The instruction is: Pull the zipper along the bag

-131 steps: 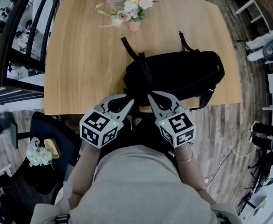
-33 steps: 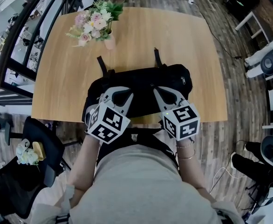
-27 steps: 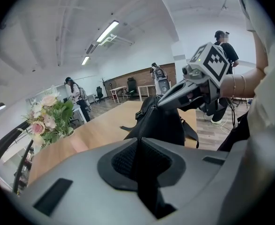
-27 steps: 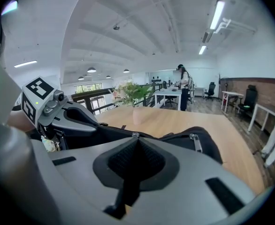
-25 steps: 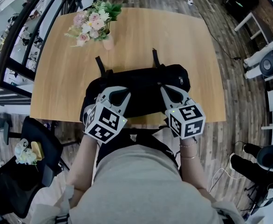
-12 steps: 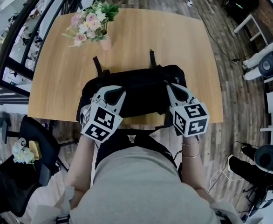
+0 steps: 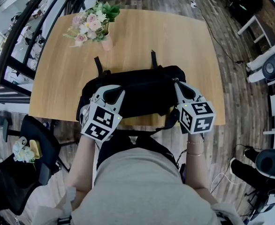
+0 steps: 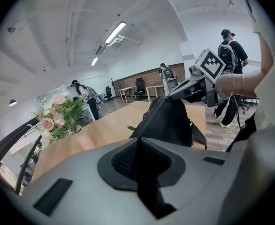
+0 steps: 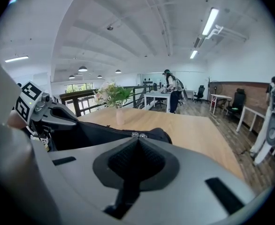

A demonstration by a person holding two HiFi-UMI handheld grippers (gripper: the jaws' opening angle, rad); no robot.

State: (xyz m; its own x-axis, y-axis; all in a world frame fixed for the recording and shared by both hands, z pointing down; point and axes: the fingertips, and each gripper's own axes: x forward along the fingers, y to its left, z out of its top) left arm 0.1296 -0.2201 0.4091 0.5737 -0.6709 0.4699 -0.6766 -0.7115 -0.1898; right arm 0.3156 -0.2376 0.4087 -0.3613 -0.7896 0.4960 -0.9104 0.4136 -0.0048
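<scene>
- I am pressing the fingers of my left gripper [image 8: 137, 143] together, with no gap between the dark pads, and they are pinching the left end of the bag [image 7: 142, 95].
- In the head view, that left gripper [image 7: 115, 92] is reaching over the near edge of the table [image 7: 142, 36] onto the bag's upper left corner.
- I am also pressing the fingers of my right gripper [image 9: 137, 143] together, and they are nipping the zipper pull [image 9: 136, 135], whose small metal pieces are showing just past my tips.
- From above, my right gripper [image 7: 179, 86] is sitting at the bag's right end, well apart from my left one, with the bag stretching between the two.
- The black bag is lying lengthwise along the near edge of the wooden table, right in front of me, with part of it hanging over that edge.
- Two black straps [image 7: 98, 64] are sticking out from its far side onto the bare wood.
- A vase of pink and white flowers [image 7: 91, 23] is standing near the table's far left corner, apart from the bag.
- In the left gripper view, the zipper line is running up the ridge of the bag [image 8: 168, 121] away from my tips.
- People [image 8: 231, 55] are standing in the room beyond the table.
</scene>
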